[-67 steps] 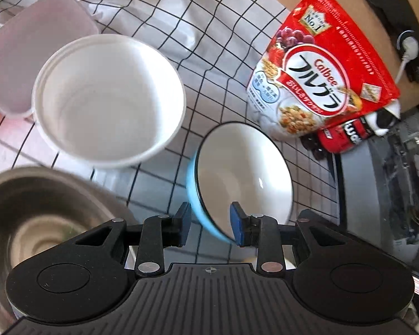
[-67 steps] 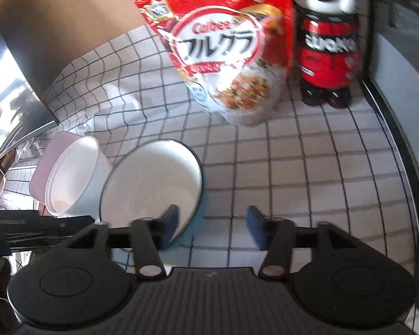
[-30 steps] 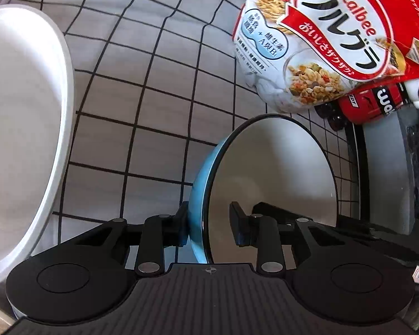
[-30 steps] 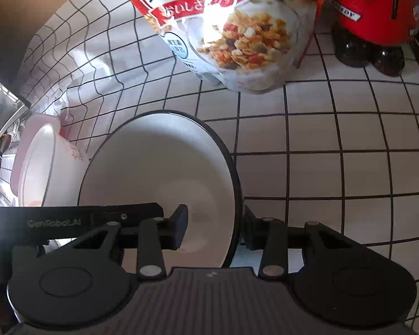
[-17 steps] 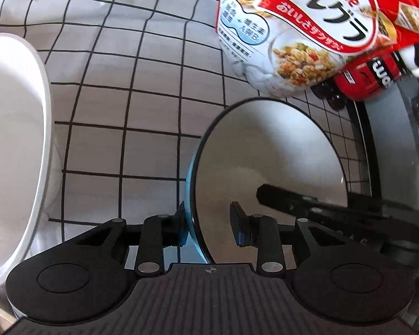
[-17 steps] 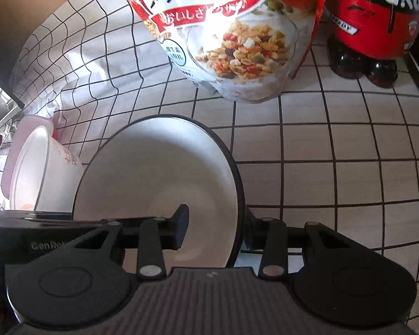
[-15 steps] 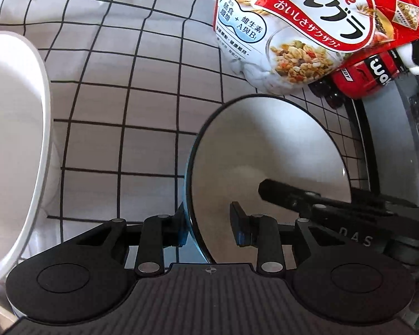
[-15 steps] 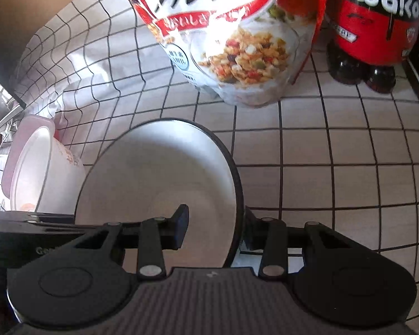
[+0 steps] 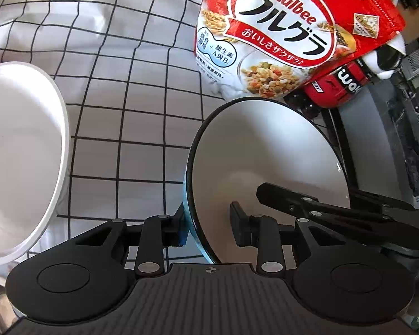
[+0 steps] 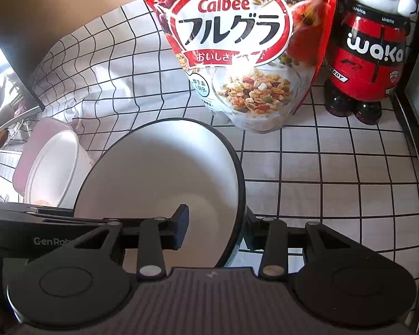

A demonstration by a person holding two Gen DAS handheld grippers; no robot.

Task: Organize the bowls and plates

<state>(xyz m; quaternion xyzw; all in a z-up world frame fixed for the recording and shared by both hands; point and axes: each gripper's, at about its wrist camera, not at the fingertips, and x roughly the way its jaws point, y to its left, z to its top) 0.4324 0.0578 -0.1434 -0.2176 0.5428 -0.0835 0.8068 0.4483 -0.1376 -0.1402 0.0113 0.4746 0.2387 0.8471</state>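
Both tongs, left tongs (image 9: 206, 230) and right tongs (image 10: 218, 229), are clamping opposite rims of the blue bowl (image 9: 268, 167), hanging tilted over the table (image 9: 131, 128) near its right edge; uneven pull is risking it slipping onto the cereal bag (image 9: 290, 30).

A table (image 9: 120, 128) draped in a white cloth (image 10: 335, 167) printed with a thin black grid, rumpled into folds toward the far side. Bright light falls across the cloth, throwing soft shadows. Beyond the cloth's far edge lies a brown surface (image 10: 56, 2). A dark edge (image 10: 413, 145) borders the table's right side.
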